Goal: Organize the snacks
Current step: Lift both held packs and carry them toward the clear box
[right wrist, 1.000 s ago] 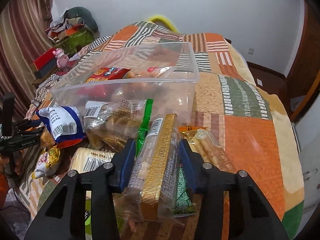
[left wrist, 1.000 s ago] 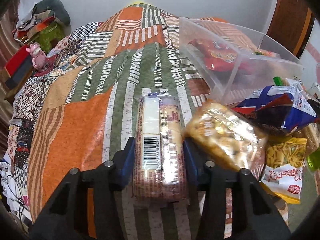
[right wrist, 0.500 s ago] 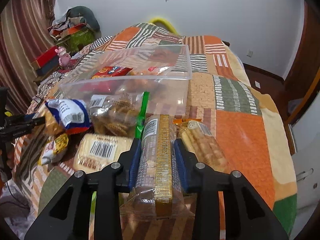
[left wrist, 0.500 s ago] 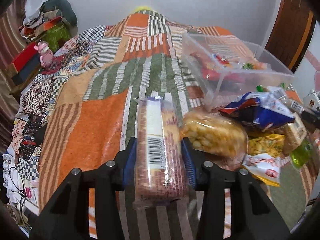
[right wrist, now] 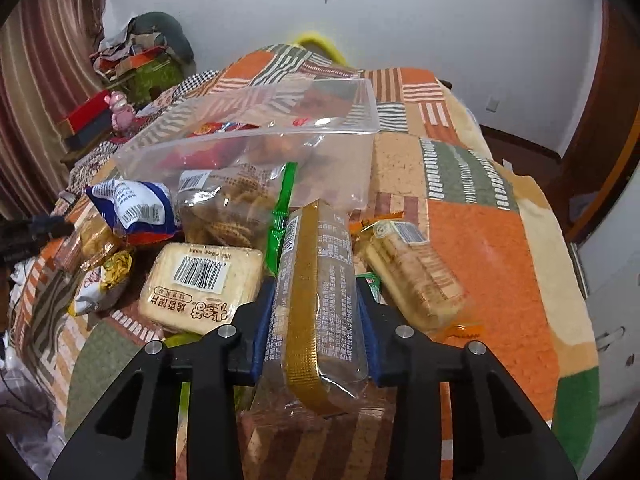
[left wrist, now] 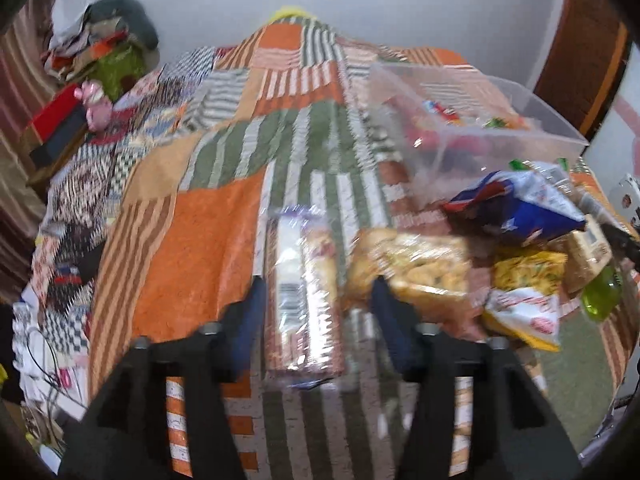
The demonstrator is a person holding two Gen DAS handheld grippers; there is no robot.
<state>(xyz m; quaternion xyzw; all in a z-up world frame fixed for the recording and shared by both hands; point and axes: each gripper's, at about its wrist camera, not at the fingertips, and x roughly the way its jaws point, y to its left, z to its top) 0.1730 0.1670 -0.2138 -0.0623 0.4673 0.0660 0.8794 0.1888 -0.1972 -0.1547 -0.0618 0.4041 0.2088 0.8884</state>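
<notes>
Through your left wrist camera, blurred by motion, your left gripper [left wrist: 318,300] stands with its jaws spread: a gap shows beside the right finger, while the long biscuit sleeve [left wrist: 304,300] lies between the fingers, close against the left one. The sleeve is a clear crinkled wrapper over a reddish-brown column, with a white label strip and barcode. It sits over the patchwork quilt [left wrist: 192,264], a soft cloth of orange, green and striped patches. To the right, the clear plastic bin [left wrist: 520,120] rests on the quilt; red packets and a bit of green lie inside, though blur hides their names. In front of the bin sits a loose heap: a glossy bag of golden snacks [left wrist: 412,268], a blue and white pouch [left wrist: 528,208] and a yellow packet [left wrist: 524,272].

From your right wrist camera, your right gripper [right wrist: 316,316] is clamped on a long cracker pack [right wrist: 320,292], both blue pads pressed to its sides. The pack is clear film with a gold ribbed seam running its length. The same clear bin [right wrist: 248,148], thin-walled and rectangular, holds red packets. Before it lie a bag of round waffle biscuits [right wrist: 228,208], a flat square toast pack [right wrist: 204,284] with a barcode, and a sleeve of stacked wafers [right wrist: 412,268].
</notes>
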